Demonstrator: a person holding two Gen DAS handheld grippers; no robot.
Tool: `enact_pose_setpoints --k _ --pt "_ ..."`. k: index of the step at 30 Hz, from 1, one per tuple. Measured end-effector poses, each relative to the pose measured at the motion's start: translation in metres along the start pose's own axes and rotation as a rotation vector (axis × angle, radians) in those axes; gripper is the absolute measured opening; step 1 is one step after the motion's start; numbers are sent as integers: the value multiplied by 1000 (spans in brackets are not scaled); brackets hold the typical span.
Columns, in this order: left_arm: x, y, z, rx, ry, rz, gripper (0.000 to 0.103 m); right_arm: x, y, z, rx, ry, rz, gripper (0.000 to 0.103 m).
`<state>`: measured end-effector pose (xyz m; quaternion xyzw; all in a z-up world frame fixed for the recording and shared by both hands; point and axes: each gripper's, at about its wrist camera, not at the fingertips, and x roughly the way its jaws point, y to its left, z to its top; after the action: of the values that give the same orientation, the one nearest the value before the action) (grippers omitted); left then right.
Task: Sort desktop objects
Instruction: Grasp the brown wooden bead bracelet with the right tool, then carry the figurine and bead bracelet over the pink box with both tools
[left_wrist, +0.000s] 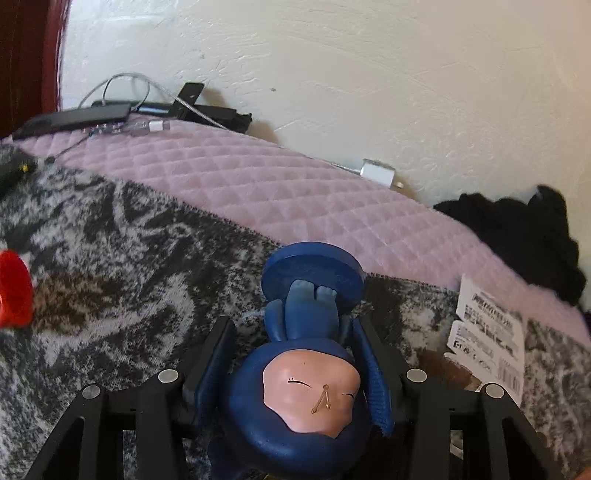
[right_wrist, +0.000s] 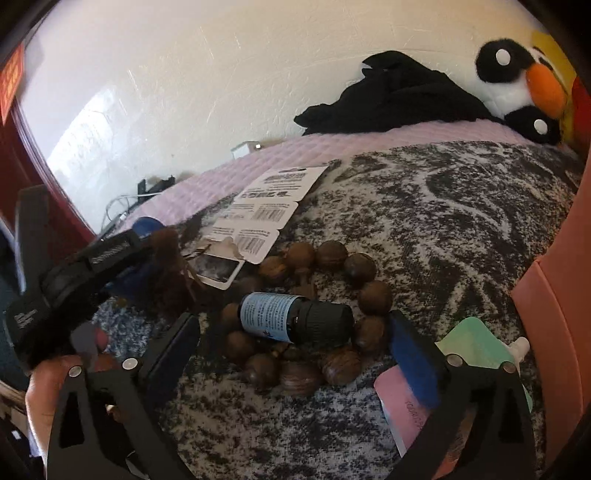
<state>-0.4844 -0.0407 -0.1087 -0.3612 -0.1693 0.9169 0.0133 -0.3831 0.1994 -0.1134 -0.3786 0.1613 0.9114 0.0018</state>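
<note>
Pinching blue figurine (left_wrist: 306, 354) by sides: left gripper (left_wrist: 295, 373), figure head-first toward camera, round base over grey patterned blanket (left_wrist: 129, 258). Right gripper (right_wrist: 295, 354) fingers spread wide, nothing between pads; small dark bottle (right_wrist: 295, 317) with blue label lying on side ahead, inside ring of brown wooden beads (right_wrist: 332, 302). Bottle contents not visible. White barcode card (right_wrist: 266, 206) beyond beads. Pink and green cards (right_wrist: 469, 350) partly hidden behind right finger.
</note>
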Motion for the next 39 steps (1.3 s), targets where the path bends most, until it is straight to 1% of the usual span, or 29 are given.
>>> enact_pose_setpoints --k 1,3,4,5,6,7,8,9,10,11,13,14,15,18,21,23,24,25,26,27,29,31,32,33,34,37,39 --pt "1 1 0 -7 1 -6 55 -1 -2 0 12 -4 -12 85" --pt "1 1 0 -6 0 -8 55 -3 -6 0 33 -12 -22 79" --pt "1 2 0 -7 0 -10 56 -3 -8 0 39 -14 -22 79" --pt "1 2 0 -8 1 -12 56 -2 -7 0 35 -10 -25 79" --pt "1 2 0 -9 1 -13 56 1 -2 0 11 4 -33 85" --pt "2 3 0 -10 1 -14 56 4 2 0 -14 18 -40 94" --pt "2 2 0 -8 1 -13 56 7 8 0 -41 32 -44 96" --pt "2 2 0 -6 1 -11 56 10 12 -1 -62 42 -49 92" --pt "1 2 -1 -5 1 -10 56 10 13 -1 -69 41 -43 74" --pt "1 2 -1 -4 0 -10 56 10 12 -1 -68 37 -18 64" --pt "1 3 -1 -10 -1 -18 56 8 10 -1 -59 30 37 28" --pt "1 3 -1 -13 -2 -21 55 7 9 -2 -55 30 76 20" --pt "0 4 -1 -16 -4 -25 55 6 9 -2 -52 26 102 19" --pt "0 5 -1 -24 -5 -34 55 2 3 -3 -24 10 135 19" --pt "0 7 0 -27 -5 -38 55 5 0 -4 -11 25 177 19" --pt "-1 8 0 -29 -4 -40 55 7 0 -5 -9 36 197 25" --pt "-1 8 0 -31 -4 -41 55 6 2 -5 -14 30 196 39" --pt "-1 9 0 -33 -3 -43 55 5 4 -5 -22 20 196 64" --pt "-1 9 0 -35 -3 -45 55 1 6 -5 -31 -2 192 73" --pt "-1 10 0 -37 -3 -47 55 -1 8 -6 -40 -20 186 77" --pt "0 10 0 -38 -2 -48 55 3 8 -6 -36 -2 171 74" --pt "0 11 0 -39 -2 -50 55 10 4 -6 -20 26 163 67" --pt "0 11 0 -40 -2 -51 55 10 1 -5 -5 24 167 64" --pt "-1 11 0 -40 -2 -52 55 10 -2 -5 14 23 174 46" --pt "-1 11 0 -41 -3 -52 55 11 -7 -5 40 23 191 19" --pt "-3 12 -1 -43 -8 -56 55 2 -18 -3 84 -17 230 19" --pt "-4 12 -1 -45 -12 -61 55 -11 -16 -2 69 -70 241 19"
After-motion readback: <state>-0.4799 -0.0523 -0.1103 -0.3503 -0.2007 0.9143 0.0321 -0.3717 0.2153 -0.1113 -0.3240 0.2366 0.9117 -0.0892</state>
